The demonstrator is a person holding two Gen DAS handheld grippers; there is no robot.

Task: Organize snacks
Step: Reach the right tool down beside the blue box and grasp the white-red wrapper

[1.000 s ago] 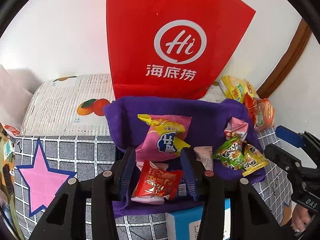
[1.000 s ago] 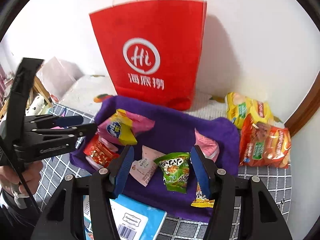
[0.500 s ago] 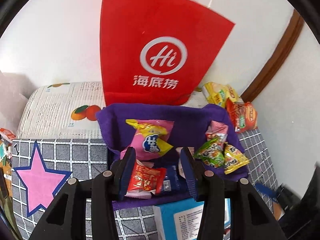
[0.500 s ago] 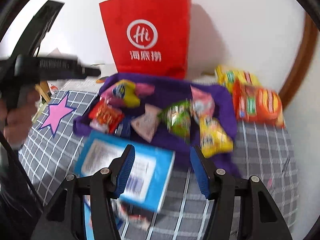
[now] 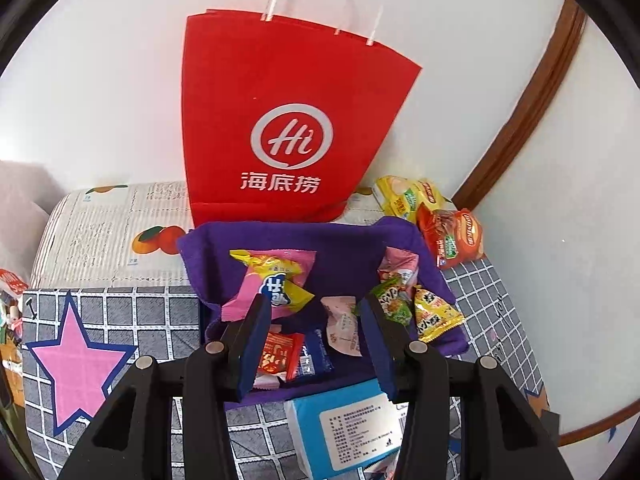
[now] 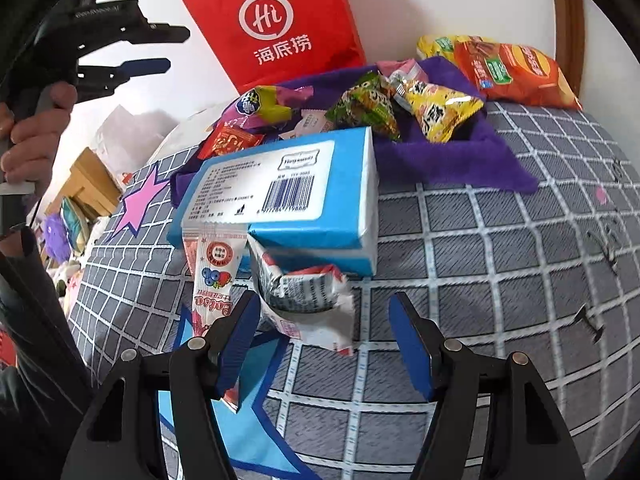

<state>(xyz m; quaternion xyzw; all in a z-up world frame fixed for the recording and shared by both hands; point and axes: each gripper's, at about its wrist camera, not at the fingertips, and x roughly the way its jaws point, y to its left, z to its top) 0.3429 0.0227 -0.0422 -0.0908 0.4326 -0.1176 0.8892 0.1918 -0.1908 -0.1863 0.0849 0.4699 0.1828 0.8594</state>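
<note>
The blue box (image 5: pixel 344 428) is cut off at the left wrist view's bottom edge, at 6 o'clock, its small print too fine to read. The left claw's finger (image 5: pixel 256 340) covers part of the red packet (image 5: pixel 278 354). In the right wrist view, the strawberry sachet (image 6: pixel 214 276) slips behind the right claw's finger (image 6: pixel 236 340) at 7 o'clock.

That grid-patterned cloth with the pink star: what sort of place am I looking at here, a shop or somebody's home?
Most likely a room in a home, not a shop. The grid-patterned cloth looks like bedding or a soft cover, a red paper shopping bag leans on a plain white wall, and loose snack packets lie on a purple towel.
</note>
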